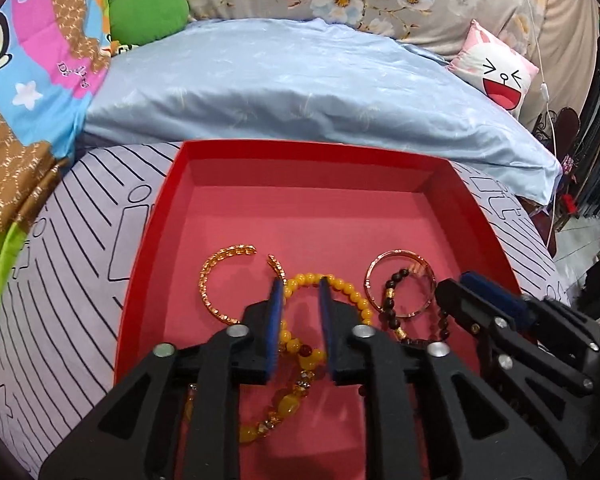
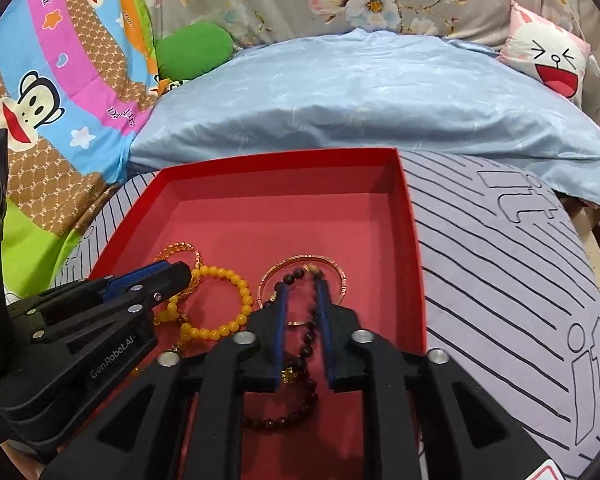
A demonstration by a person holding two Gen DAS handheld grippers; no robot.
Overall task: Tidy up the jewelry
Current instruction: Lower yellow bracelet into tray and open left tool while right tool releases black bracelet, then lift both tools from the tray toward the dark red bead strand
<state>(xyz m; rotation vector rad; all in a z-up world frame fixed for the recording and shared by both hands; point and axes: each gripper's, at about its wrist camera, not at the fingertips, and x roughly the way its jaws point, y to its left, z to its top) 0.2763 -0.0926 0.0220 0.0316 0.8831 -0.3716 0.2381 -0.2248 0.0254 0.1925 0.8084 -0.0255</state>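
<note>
Looking along the left hand-held gripper (image 1: 301,280), we saw its blue pads apart and holding nothing, poised over the yellow bead bracelet (image 1: 328,292) inside the red tray (image 1: 300,152). Left of that bracelet lay the open gold bangle (image 1: 208,280); right of it lay the rose-gold ring bangle (image 1: 400,284) with the dark bead bracelet (image 1: 392,304) draped across it. The tray sat on a striped lilac bed cover (image 1: 80,240).

Along the right hand-held gripper (image 2: 302,284), we found its fingers parted on either side of the dark bead bracelet (image 2: 312,320), not closed on it, near the tray's right wall (image 2: 414,240).
</note>
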